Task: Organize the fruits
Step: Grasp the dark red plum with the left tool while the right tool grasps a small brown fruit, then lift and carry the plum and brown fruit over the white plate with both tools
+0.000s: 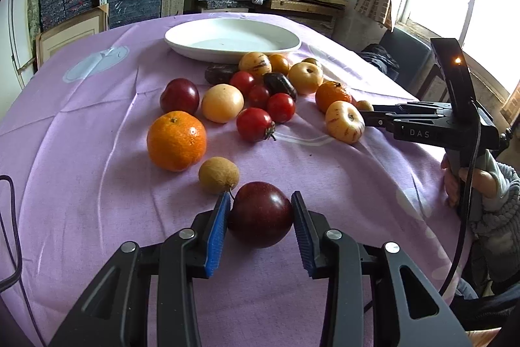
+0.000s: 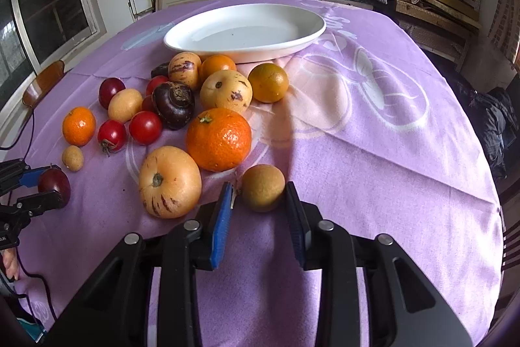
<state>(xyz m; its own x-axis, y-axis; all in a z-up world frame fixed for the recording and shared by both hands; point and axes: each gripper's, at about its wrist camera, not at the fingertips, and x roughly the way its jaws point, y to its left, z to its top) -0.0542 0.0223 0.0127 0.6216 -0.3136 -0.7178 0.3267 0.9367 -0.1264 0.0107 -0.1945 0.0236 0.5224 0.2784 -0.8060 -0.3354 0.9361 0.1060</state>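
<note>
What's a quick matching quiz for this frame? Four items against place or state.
Items:
1. dark plum
2. small brown fruit
3. white plate
4. large mandarin

Places or states:
a. no fruit in it, at the far side of the fruit pile
b. between the pads of the left gripper
c. between the pads of the right gripper
d. loose on the purple cloth, next to the pale striped fruit

Pairs: 1-b, 2-c, 3-a, 4-d.

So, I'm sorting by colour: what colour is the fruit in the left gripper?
Dark red plum, clearest in the left wrist view.
</note>
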